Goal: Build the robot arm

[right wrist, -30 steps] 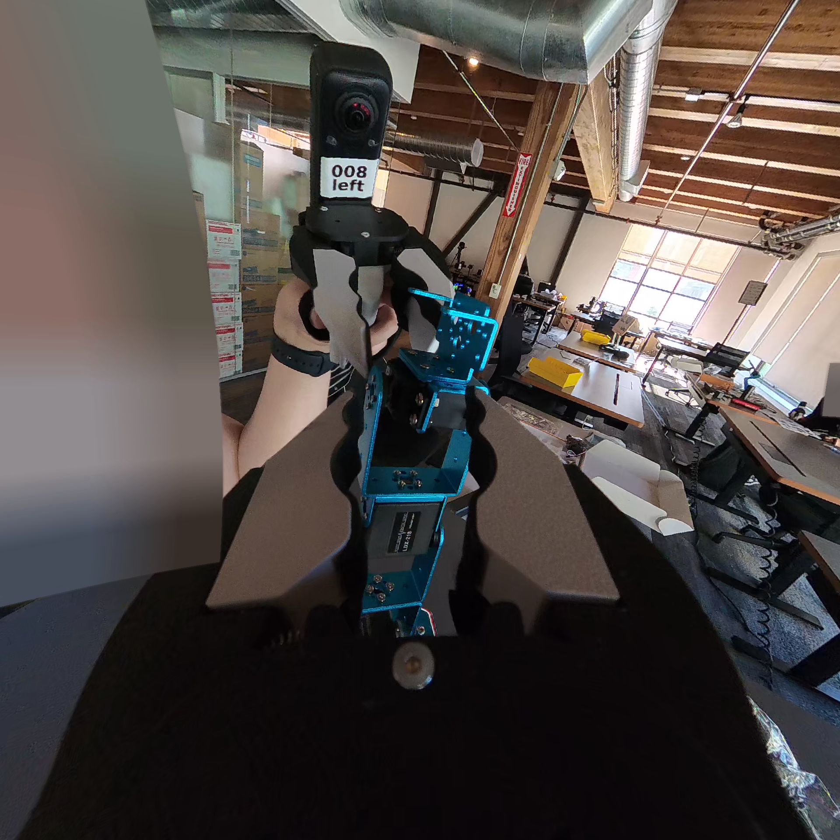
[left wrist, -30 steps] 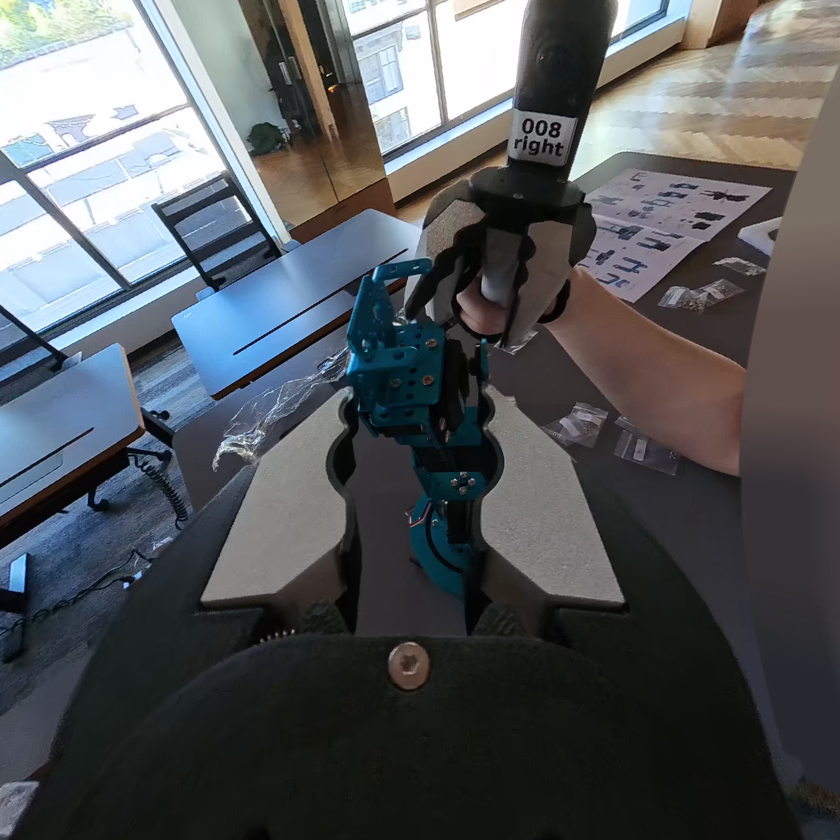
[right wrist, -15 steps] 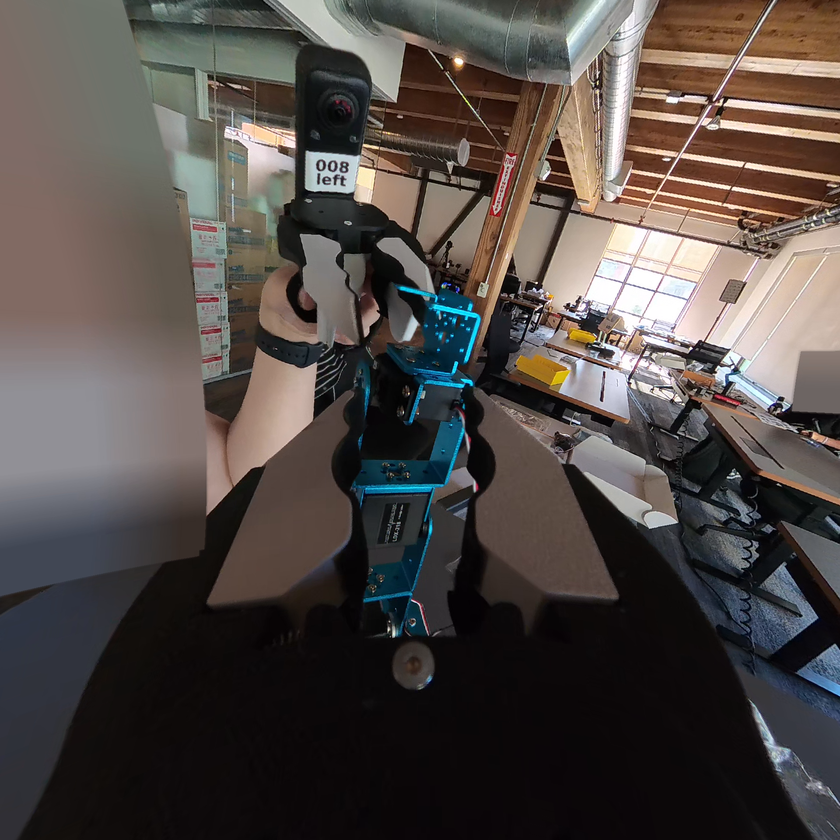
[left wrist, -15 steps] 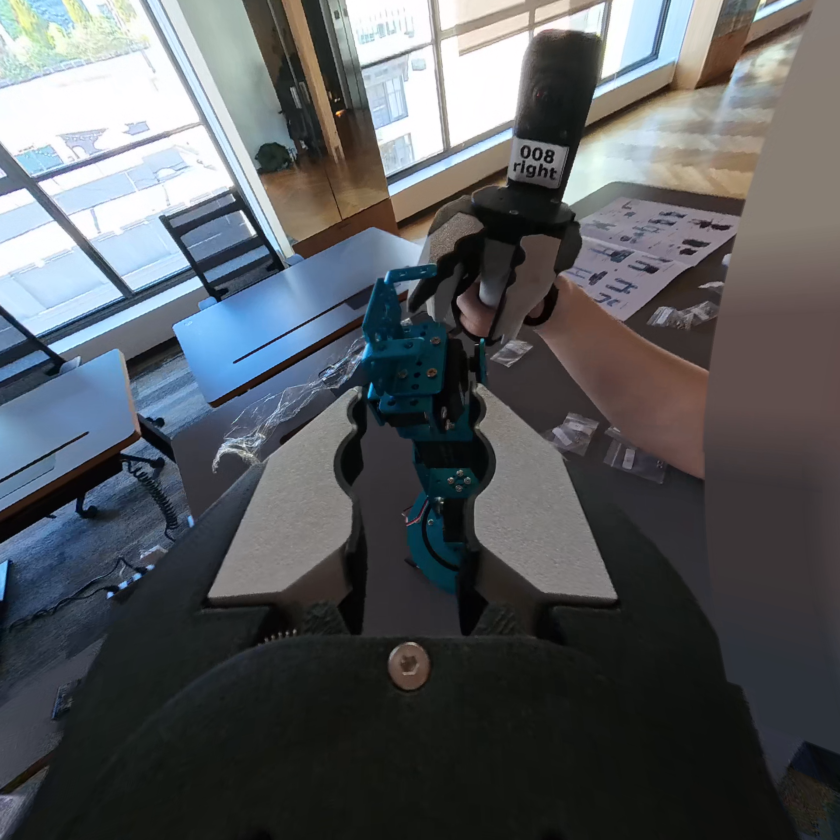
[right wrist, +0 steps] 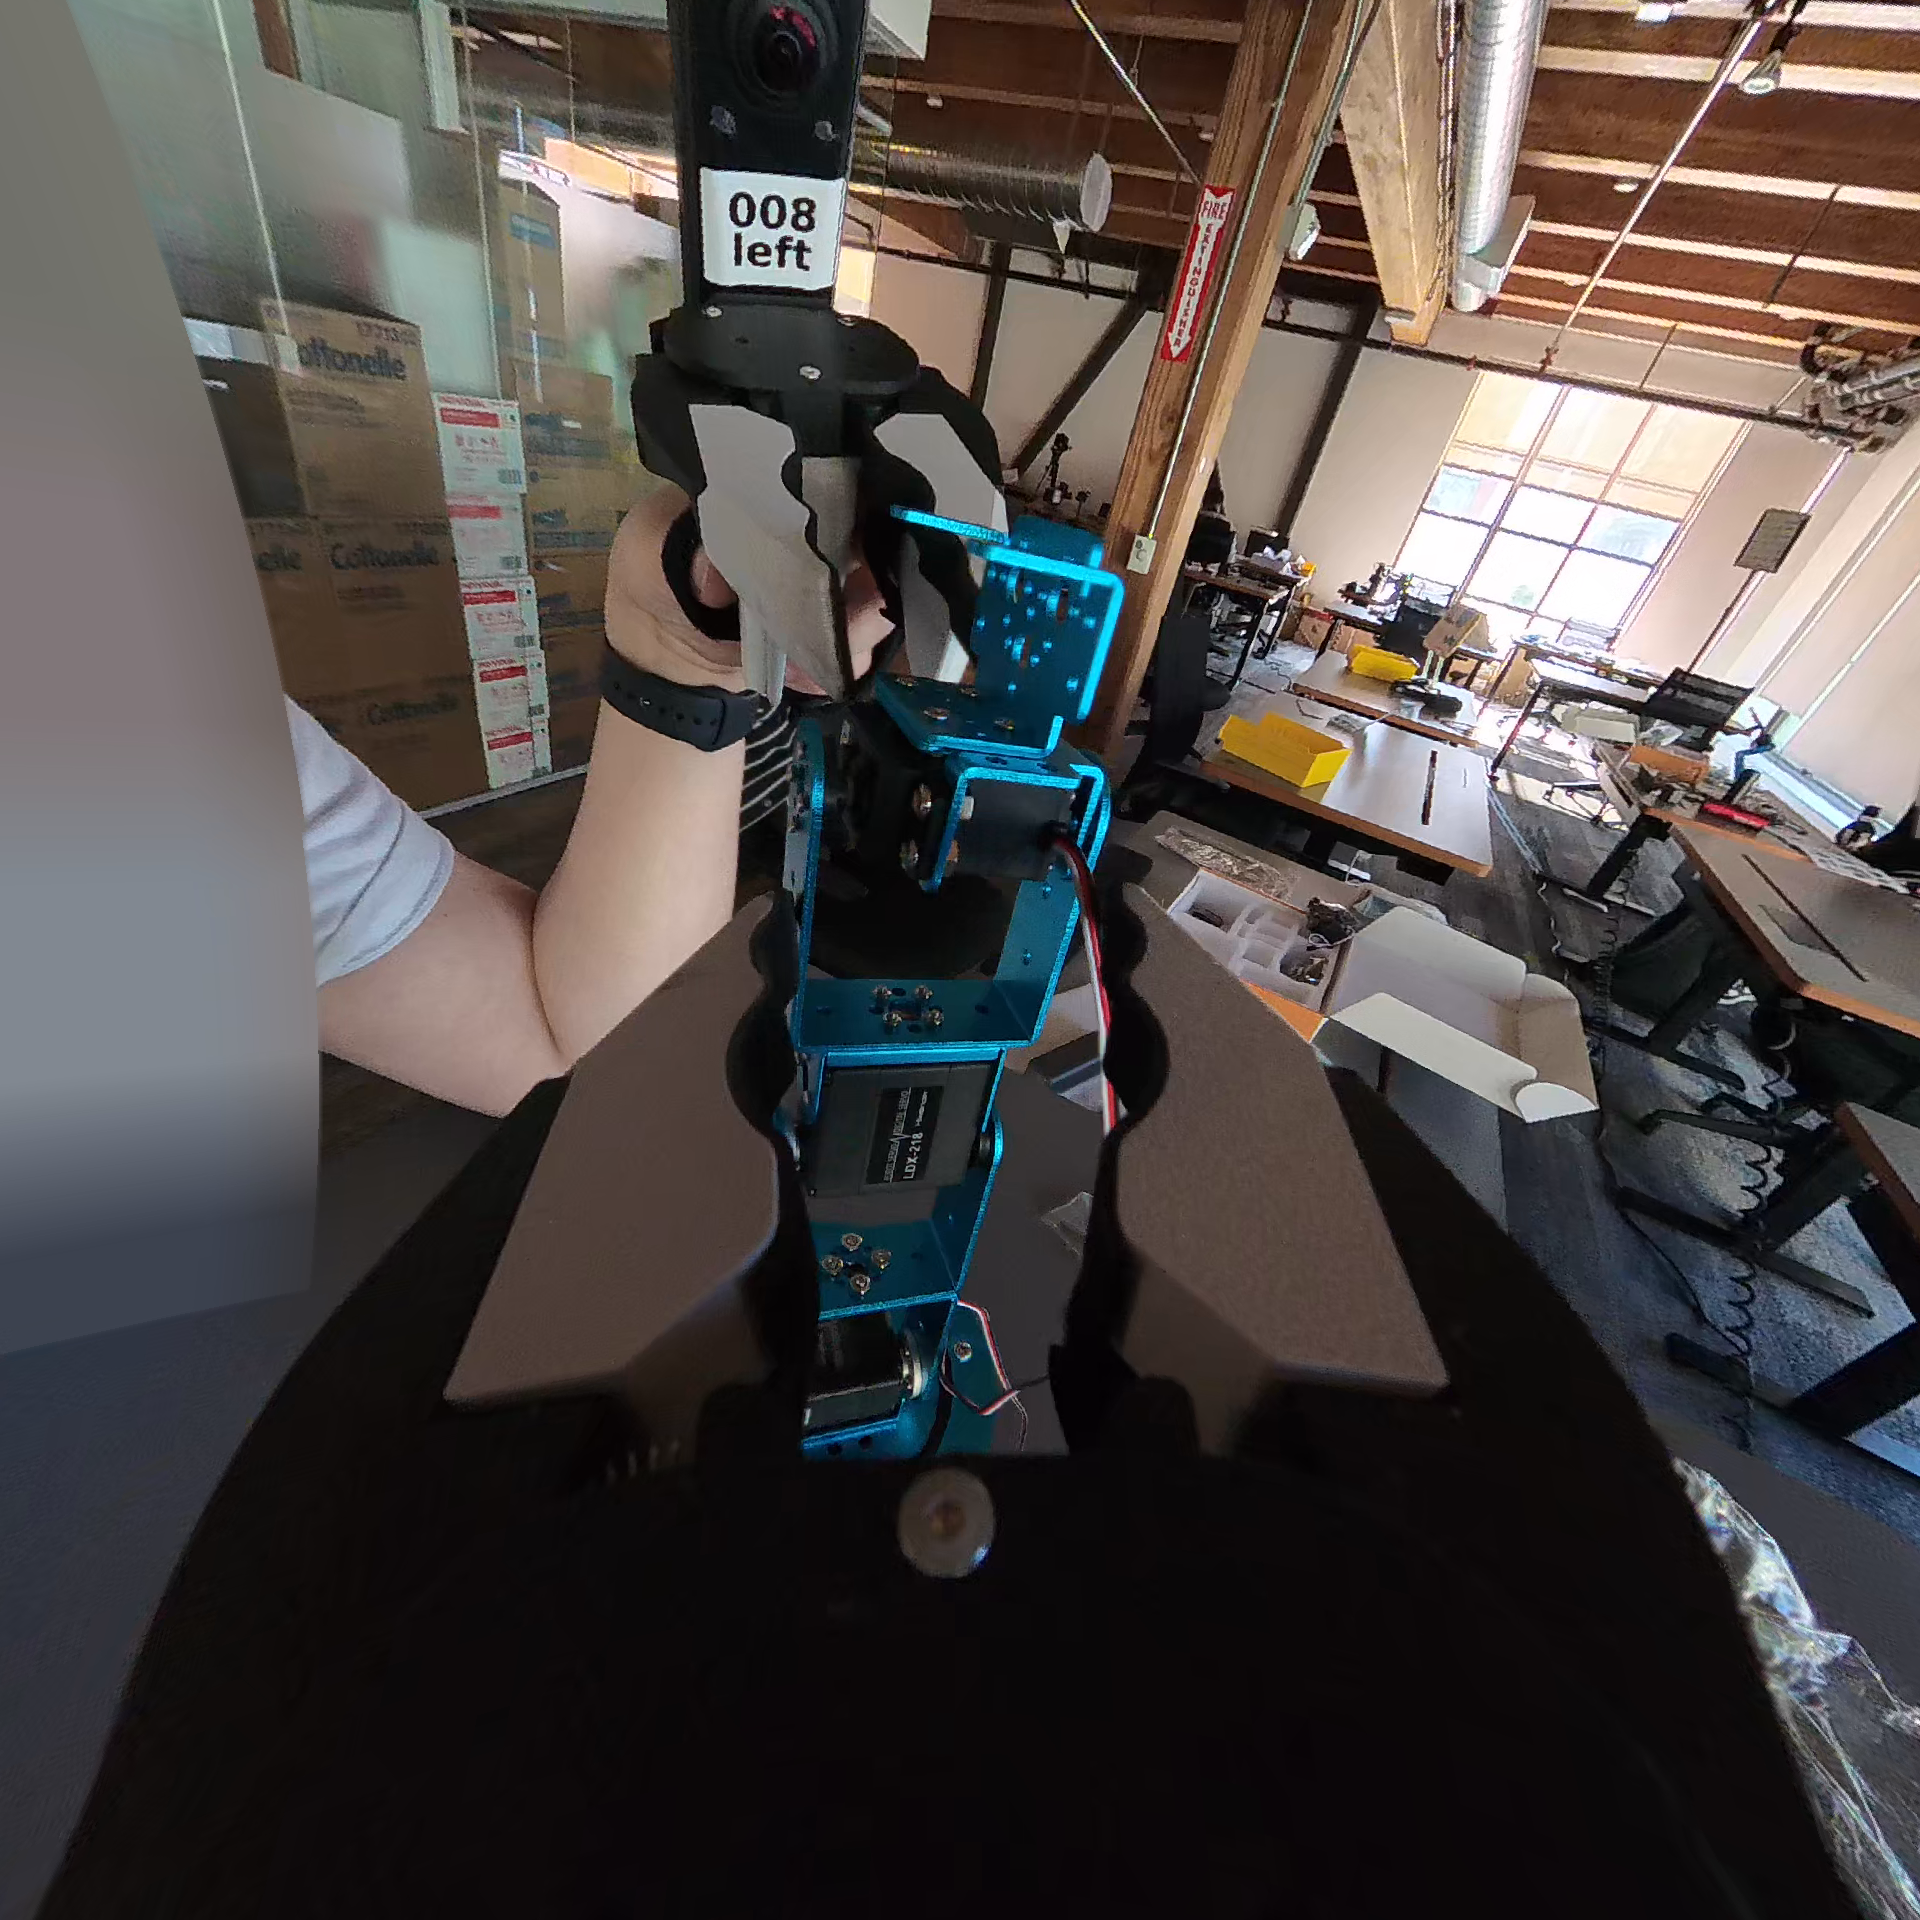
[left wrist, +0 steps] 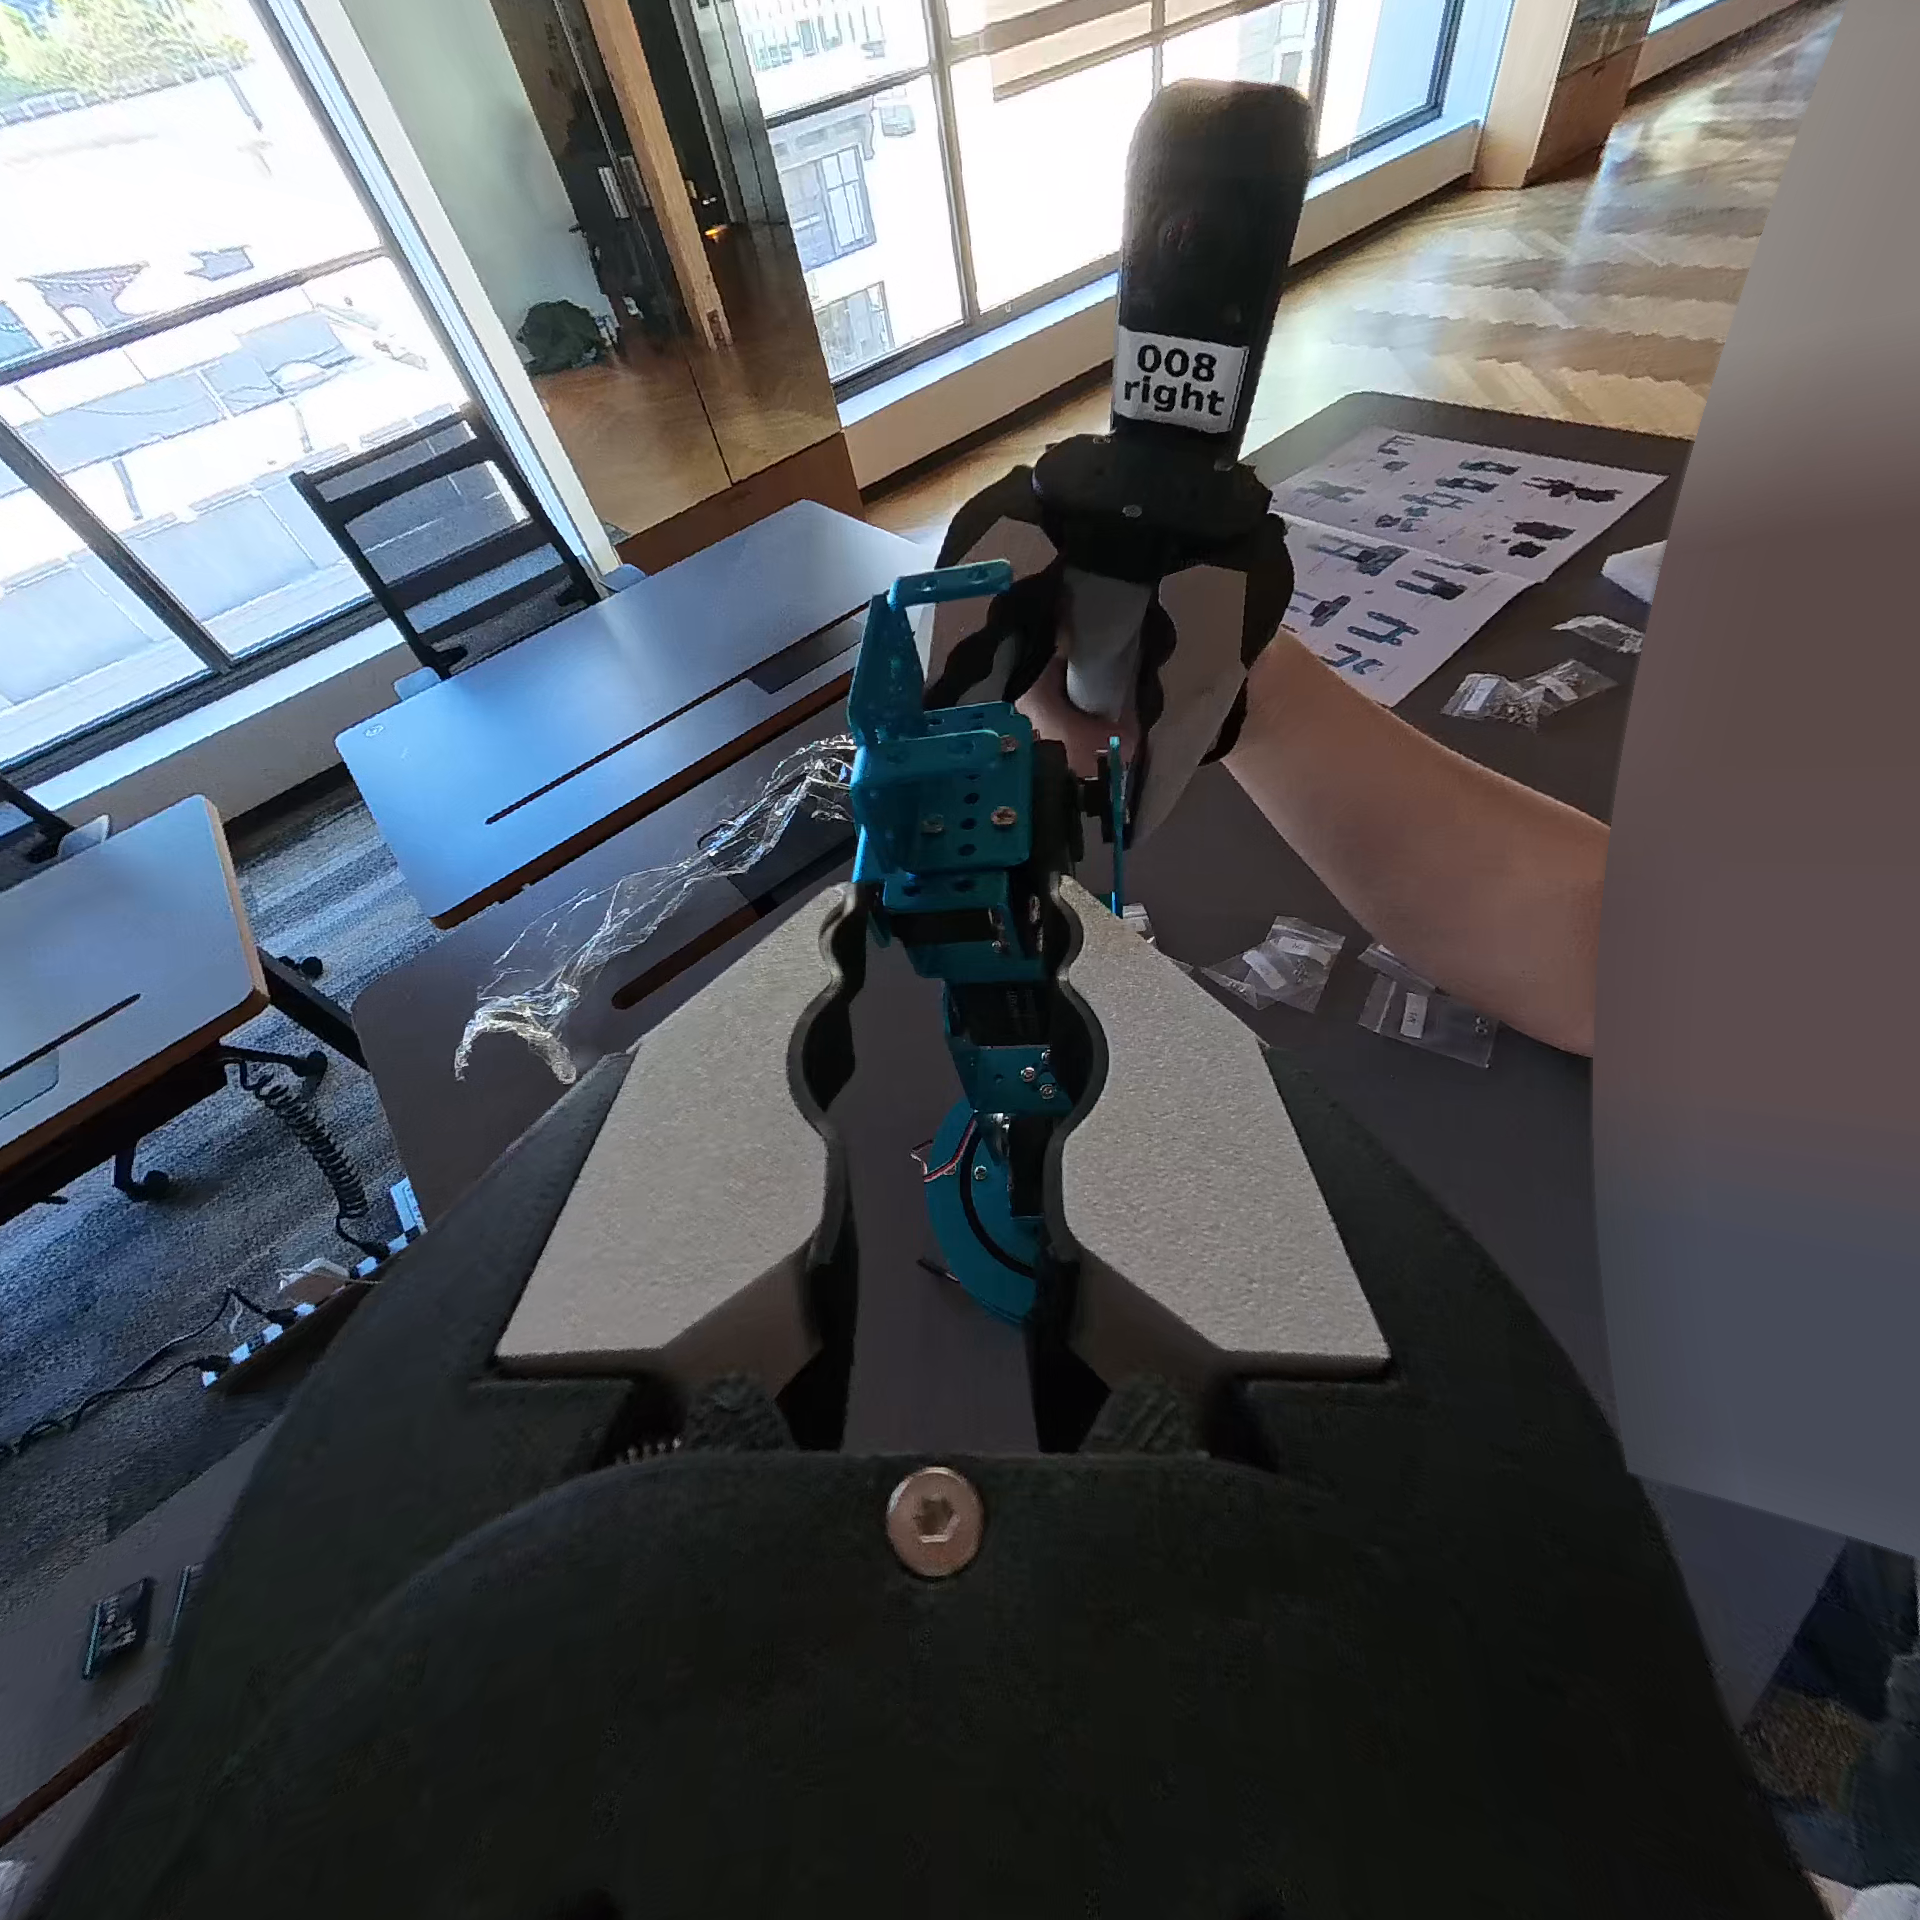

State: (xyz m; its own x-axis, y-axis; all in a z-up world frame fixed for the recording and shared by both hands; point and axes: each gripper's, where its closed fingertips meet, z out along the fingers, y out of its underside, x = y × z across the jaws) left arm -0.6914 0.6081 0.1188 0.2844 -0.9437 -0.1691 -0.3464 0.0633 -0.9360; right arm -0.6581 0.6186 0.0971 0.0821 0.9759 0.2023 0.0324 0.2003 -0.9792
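Left tool (left wrist: 951, 935), right tool (right wrist: 951, 914), both clamped on upright blue servo arm (right wrist: 914, 935).

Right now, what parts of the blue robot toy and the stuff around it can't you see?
- Left wrist view: the left gripper's fingers cover part of the blue robot arm's round base.
- Right wrist view: the arm's bottom is hidden by the right gripper's black body.
- Either view: whether the fingers squeeze the arm is unclear.
- Left wrist view: the small plastic bags hold parts too tiny to tell.
- Both views: blurred patches cover the person.
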